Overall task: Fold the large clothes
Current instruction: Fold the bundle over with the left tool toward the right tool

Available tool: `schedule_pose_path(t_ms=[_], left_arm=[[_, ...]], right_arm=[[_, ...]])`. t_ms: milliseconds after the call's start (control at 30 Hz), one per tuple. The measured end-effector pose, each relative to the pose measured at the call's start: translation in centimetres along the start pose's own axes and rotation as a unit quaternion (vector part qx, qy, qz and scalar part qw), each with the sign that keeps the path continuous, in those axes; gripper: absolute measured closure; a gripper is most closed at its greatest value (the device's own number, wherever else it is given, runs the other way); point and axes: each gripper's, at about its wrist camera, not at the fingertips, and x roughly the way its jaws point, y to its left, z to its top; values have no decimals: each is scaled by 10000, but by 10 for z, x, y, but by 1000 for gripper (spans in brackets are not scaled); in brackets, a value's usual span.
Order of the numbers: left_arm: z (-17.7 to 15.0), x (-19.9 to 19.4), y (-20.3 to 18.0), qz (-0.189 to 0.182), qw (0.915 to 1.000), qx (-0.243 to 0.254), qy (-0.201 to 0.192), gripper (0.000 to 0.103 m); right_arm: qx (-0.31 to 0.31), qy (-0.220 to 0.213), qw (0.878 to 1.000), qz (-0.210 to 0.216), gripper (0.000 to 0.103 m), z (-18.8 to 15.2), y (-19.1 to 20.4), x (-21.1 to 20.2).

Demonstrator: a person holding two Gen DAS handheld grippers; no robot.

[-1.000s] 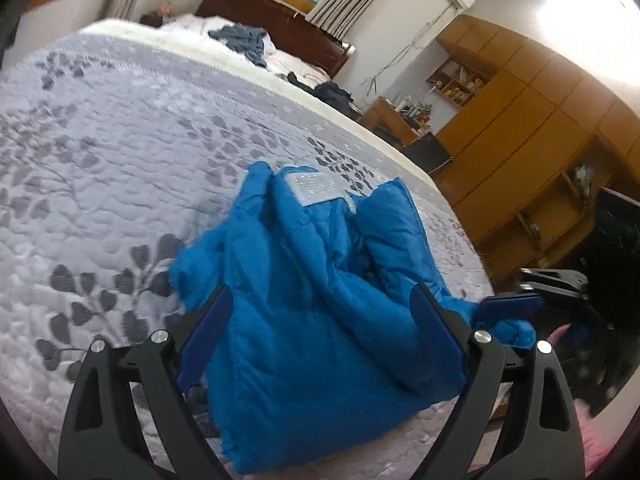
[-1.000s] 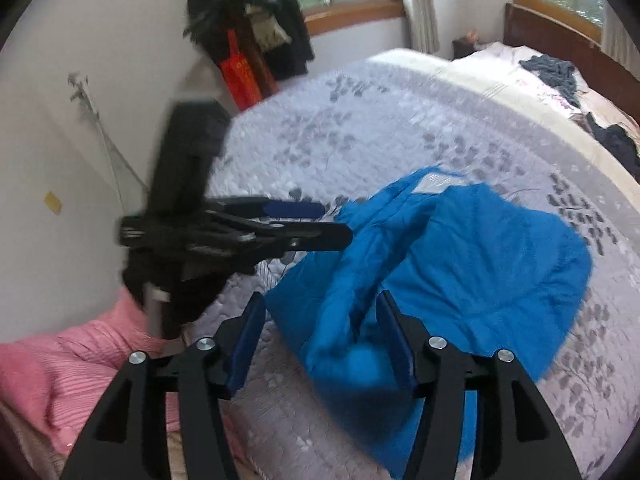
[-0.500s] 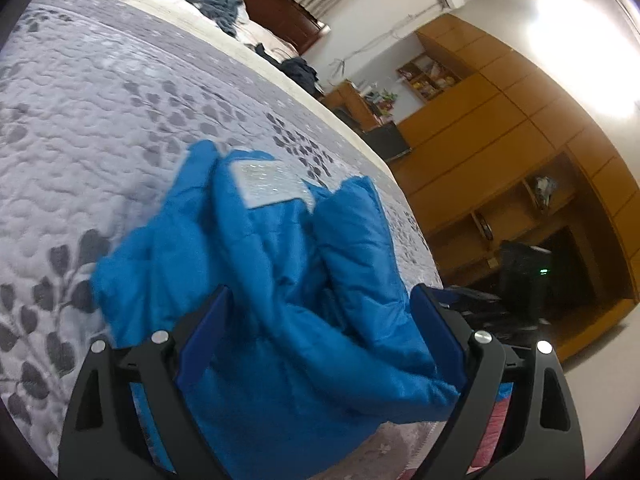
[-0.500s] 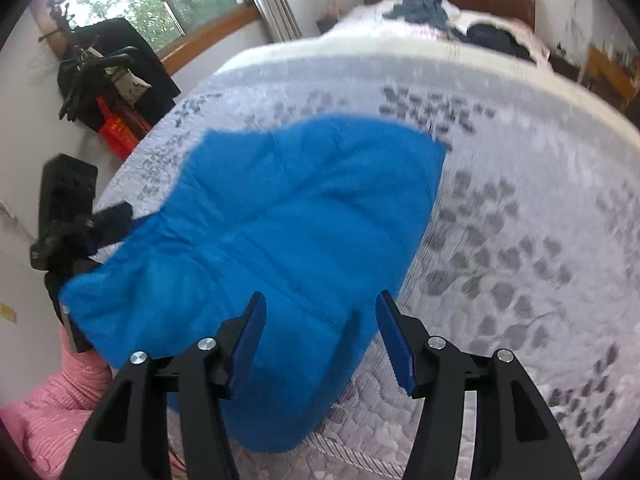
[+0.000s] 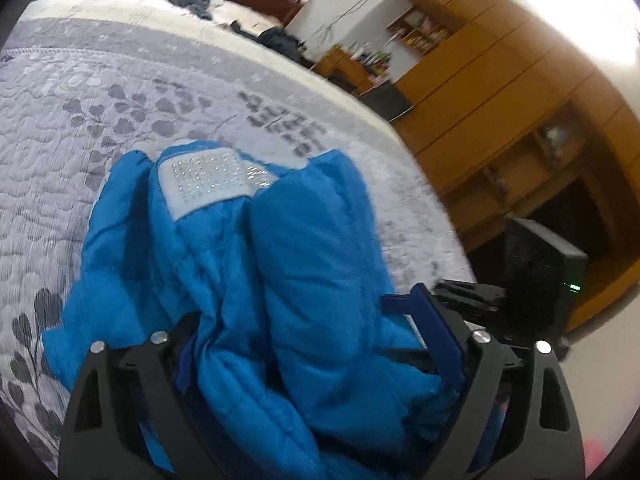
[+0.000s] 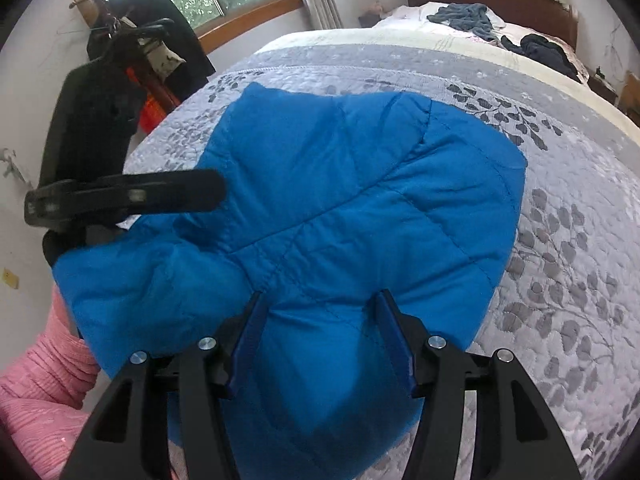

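Note:
A bright blue padded jacket lies bunched on the grey leaf-patterned quilt near the bed's edge, a white sparkly patch showing at its far end. My left gripper is open, and thick folds of the jacket fill the gap between its fingers. In the right wrist view the jacket spreads smooth and wide over the quilt. My right gripper is open too, its fingers straddling the jacket's near edge. The left gripper's black finger reaches over the jacket's left side.
A second bed with dark clothes stands behind. Wooden wardrobes and a black box with a green light line the far side. A coat rack stands by the window. Pink ribbed fabric shows at lower left.
Both grippers have come in low onto the jacket's near edge, so padded folds now sit between their fingers. Finger spacing is unchanged. The right view swung round to face across the bed.

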Motion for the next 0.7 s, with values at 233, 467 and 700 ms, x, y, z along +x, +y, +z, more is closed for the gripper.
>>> schedule_pose_path(t_ms=[233, 467, 700], left_arm=[[7, 13, -1, 467, 9988, 148, 53, 51], [9, 12, -17, 369, 9986, 279, -241, 79], [13, -13, -68, -150, 9927, 960, -709, 87]], right_arm=[[46, -183, 9998, 110, 45, -8, -7, -12], [510, -704, 9953, 426, 45, -28, -33, -57], [1076, -1049, 9871, 545, 45, -42, -67, -80]])
